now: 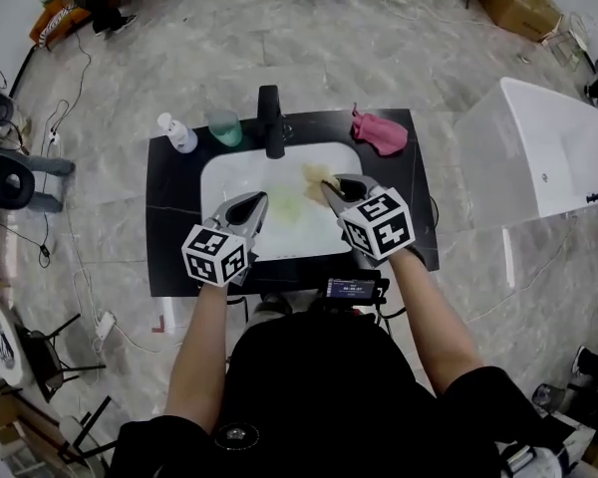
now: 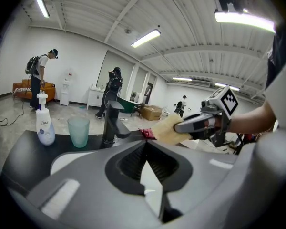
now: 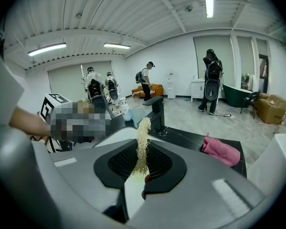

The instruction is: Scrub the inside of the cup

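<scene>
A translucent green cup (image 1: pixel 224 127) stands upright on the black counter, left of the faucet (image 1: pixel 270 122); in the left gripper view the cup (image 2: pixel 78 131) is empty. My left gripper (image 1: pixel 255 204) hovers over the white sink (image 1: pixel 229 177), shut with nothing between its jaws, its tips (image 2: pixel 146 147) well short of the cup. My right gripper (image 1: pixel 328 188) is shut on a yellowish scrub pad (image 1: pixel 314 174) above the right half of the sink. That pad (image 3: pixel 143 130) stands edge-on between its jaws and is seen flat (image 2: pixel 166 129) from the left gripper.
A white soap bottle (image 1: pixel 177 133) stands left of the cup. A pink cloth (image 1: pixel 380 132) lies on the counter's back right. A white tub (image 1: pixel 538 147) stands on the floor to the right. Several people are in the room beyond.
</scene>
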The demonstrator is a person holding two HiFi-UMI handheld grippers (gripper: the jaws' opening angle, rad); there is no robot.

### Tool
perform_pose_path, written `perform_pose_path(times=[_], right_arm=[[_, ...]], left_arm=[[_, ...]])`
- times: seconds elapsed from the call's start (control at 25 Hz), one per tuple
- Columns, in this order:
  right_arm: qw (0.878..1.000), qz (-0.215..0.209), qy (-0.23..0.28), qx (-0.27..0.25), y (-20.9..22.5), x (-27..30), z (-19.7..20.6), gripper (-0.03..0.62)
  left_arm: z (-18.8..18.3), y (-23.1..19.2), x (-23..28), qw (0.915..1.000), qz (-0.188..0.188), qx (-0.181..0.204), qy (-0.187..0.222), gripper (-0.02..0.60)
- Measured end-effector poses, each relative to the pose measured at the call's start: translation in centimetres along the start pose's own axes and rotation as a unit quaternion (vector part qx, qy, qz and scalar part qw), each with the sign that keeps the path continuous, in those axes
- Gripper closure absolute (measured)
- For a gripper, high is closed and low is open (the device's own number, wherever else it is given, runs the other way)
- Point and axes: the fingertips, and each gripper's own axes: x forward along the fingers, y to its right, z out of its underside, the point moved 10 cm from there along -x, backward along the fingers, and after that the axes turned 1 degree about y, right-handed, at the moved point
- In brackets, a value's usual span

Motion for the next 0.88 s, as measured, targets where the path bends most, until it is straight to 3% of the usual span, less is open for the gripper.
perform_pose_path(times=[0.2,0.52,0.88], right_arm=[[1.0,0.004,0.002,0.0,-1.5,0.1,-0.4,0.551],[1.0,0.014,0.002,0.006,-2.8,-0.4,-0.2,0.551],[1.0,0.014,0.005,0.008,-2.8,-0.7,0.1,0.551]], left_arm=[[-0.7,-1.1,-1.0,0.9999,0.008,0.004,0.013,0.581],[-0.2,-0.2,-1.2,0.9985,0.04,0.038,-0.001,0.581],[0.3,-0.3,-1.1,0.9987,0.029,0.041,-0.012,0.581]])
